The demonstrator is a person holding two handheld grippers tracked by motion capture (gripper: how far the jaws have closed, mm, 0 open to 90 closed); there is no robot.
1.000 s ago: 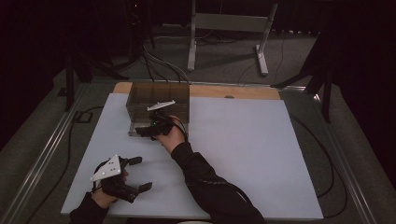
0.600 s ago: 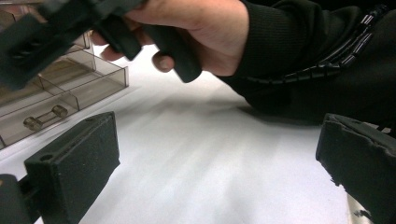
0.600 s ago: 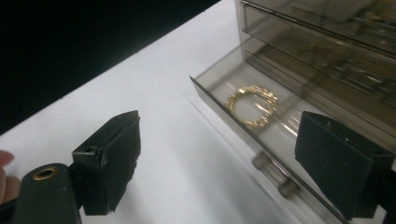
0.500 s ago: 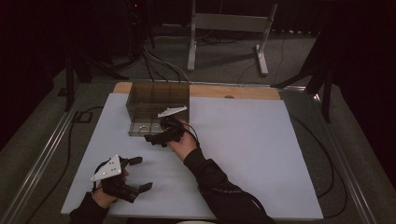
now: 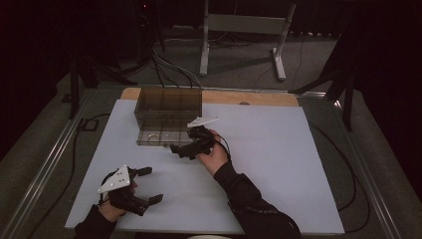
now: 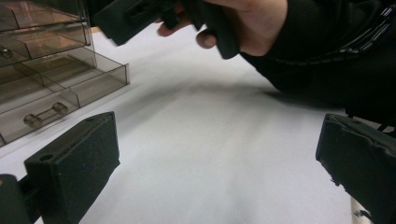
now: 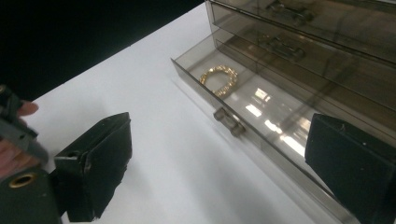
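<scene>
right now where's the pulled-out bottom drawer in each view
High view: open bottom drawer at the smoky clear drawer cabinet's foot, left of center.
Left gripper view: left edge.
Right gripper view: center right, gold bracelet inside.
Shared landmark: the drawer's bar handle.

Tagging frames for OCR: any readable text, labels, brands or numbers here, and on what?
None readable.
Drawer box: clear smoky plastic, no label or print visible.
Bracelet in the open bottom drawer: no marking.
Left gripper, right gripper: black, no lettering.
Table: blank white.
</scene>
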